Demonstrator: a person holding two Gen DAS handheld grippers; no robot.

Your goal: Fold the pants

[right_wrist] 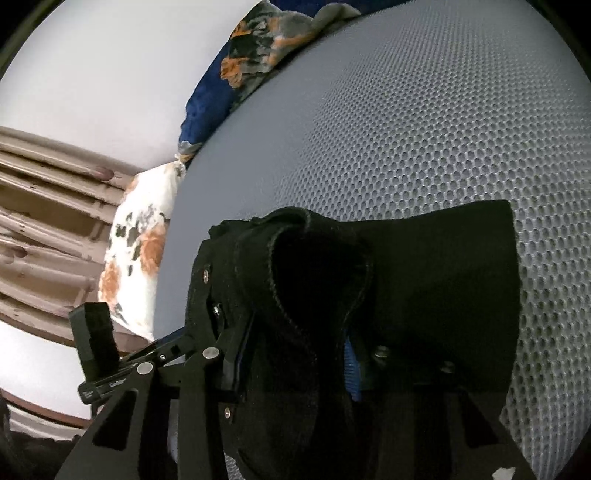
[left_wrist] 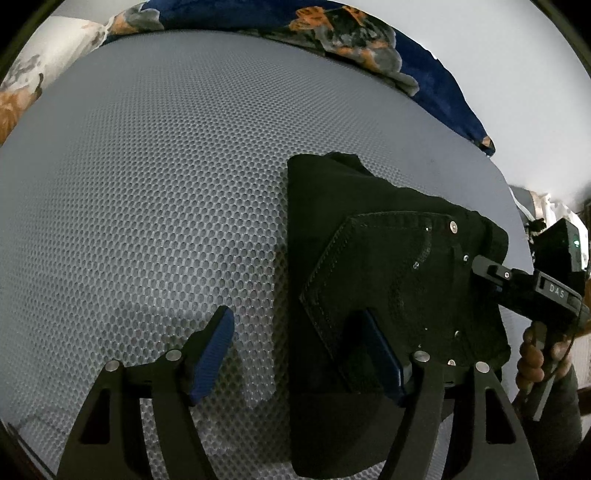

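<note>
- Left wrist view: left tool (left_wrist: 295,354) hangs with its blue ribbed pads (left_wrist: 212,354) apart, nothing clamped; one pad sits over bare mattress, the other over the edge of the pants (left_wrist: 369,258).
- Right wrist view: right tool (right_wrist: 295,354) has a thick fold of the waistband end between its fingers and looks clamped on it; blue pad (right_wrist: 351,365) peeks out beside the cloth. From the left wrist view it comes in from the side at the waistband, a hand (left_wrist: 535,354) on its handle.
- Pants: black denim, already folded into a compact stack lying on the mattress (left_wrist: 147,184), back pocket up, white stitching, metal rivets.
- Handling, my guess: soft but heavy-ish, layers stiff at seams and waistband, not slippery, not fragile. Best hold is a thick hemmed edge or waistband, pinching all layers so the stack doesn't splay.
- Mattress: grey honeycomb mesh, springy-looking, grippy texture.
- Beyond: blue floral blanket (left_wrist: 351,33) bunched along the far edge, white floral pillow (right_wrist: 140,251) at the side.
</note>
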